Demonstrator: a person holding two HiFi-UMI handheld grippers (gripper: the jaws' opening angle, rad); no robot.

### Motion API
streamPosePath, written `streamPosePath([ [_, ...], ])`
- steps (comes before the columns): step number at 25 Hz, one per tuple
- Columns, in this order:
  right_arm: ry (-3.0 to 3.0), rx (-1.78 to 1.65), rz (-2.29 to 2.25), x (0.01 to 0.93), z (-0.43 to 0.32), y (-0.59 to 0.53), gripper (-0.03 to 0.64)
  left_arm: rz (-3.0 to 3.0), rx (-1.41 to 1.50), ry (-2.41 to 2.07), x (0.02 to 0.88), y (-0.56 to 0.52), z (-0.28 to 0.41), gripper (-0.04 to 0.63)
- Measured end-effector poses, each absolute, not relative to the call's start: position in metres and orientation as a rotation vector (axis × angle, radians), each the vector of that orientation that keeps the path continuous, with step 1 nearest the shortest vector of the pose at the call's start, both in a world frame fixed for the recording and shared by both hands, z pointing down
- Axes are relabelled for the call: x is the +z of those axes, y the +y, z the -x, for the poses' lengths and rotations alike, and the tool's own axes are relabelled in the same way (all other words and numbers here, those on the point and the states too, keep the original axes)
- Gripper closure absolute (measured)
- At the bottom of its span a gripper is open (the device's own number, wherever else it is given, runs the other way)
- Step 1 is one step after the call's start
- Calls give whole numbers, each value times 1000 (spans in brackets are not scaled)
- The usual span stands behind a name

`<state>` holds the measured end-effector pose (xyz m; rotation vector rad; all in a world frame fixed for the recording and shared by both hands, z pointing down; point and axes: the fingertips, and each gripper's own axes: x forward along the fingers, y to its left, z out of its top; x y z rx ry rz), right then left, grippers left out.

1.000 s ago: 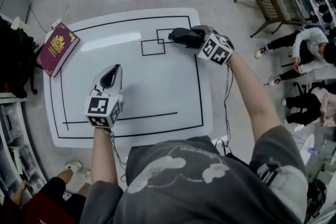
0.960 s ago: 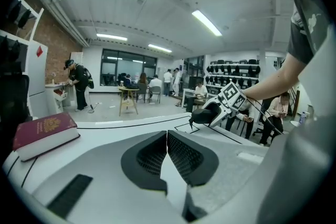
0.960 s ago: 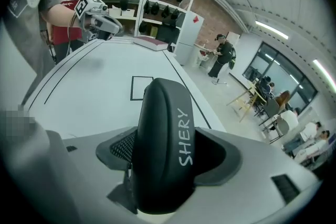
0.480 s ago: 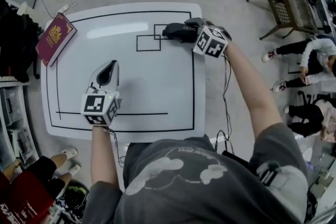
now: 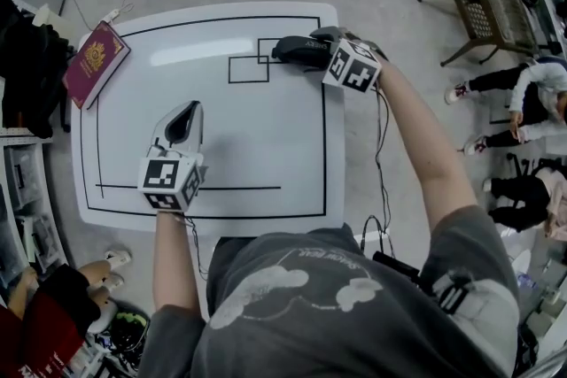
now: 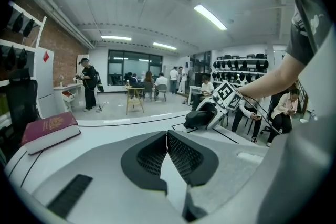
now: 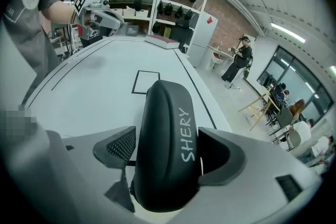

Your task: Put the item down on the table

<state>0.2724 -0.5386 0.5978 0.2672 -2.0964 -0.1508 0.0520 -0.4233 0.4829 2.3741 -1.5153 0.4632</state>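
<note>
Black case point(image 5: 298, 50), seemingly resting by the far right corner of the worktop point(image 5: 221, 137), sits inside the right tool point(image 7: 168, 150) as its jaws open, so the put-down looks nearly done; the left tool point(image 6: 167, 136) is pressed together, empty

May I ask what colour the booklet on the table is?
Maroon booklet with gold emblem; head view.

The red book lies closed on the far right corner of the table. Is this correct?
Not quite. The head view shows the red book lying closed on the far left corner of the table, not the right one.
</note>
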Motion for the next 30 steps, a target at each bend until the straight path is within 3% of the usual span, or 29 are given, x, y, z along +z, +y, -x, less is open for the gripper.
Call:
streamPosePath([
  [18,-2319,-72,-432,522,-266,-510,252,-2394,422,-1595,448,-379,-53,589],
  [26,-2381,-82,-611,495,-253,-483,401,-2432,387,-1555,439,-369,-40,589],
  [30,-2388,-32,-751,492,-238,-463,519,-2483,373,-1479,437,-364,-30,589],
])
